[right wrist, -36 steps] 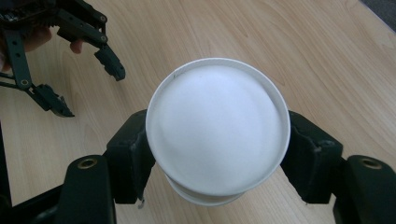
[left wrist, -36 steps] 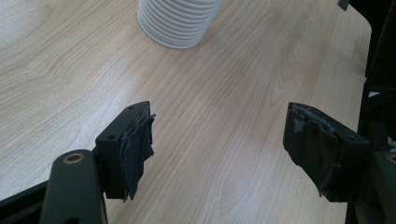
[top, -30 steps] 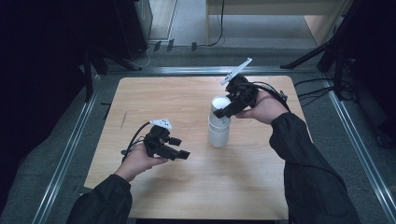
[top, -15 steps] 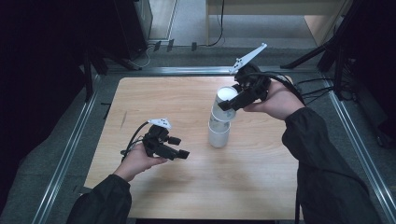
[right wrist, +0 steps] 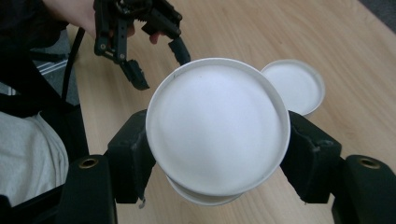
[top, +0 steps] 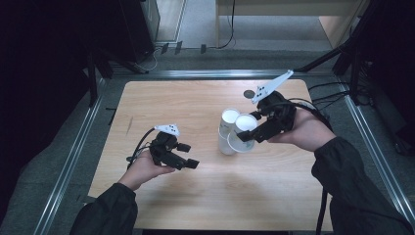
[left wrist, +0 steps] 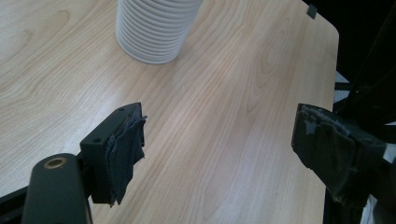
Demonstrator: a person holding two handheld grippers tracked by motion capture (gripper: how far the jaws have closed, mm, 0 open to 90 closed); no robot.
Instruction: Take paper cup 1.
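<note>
The right gripper (top: 250,132) is clamped on a single white paper cup (top: 243,128), its two black jaws pressing the cup's sides from opposite directions; in the right gripper view the cup (right wrist: 217,123) sits upside down between the jaws, its flat white base facing the camera. The cup is held above the light wooden table (top: 195,103), just beside and partly overlapping the top of an upside-down stack of white ribbed paper cups (top: 227,132) that stands near the table's middle. In the right gripper view the stack's top (right wrist: 293,86) shows just behind the held cup. The left gripper (top: 188,155) hangs low over the table's near left part, well apart from the stack, with its jaws spread wide and nothing between them. In the left gripper view its worn grey pads (left wrist: 125,149) frame bare wood, with the stack's ribbed base (left wrist: 152,28) resting on the table beyond.
</note>
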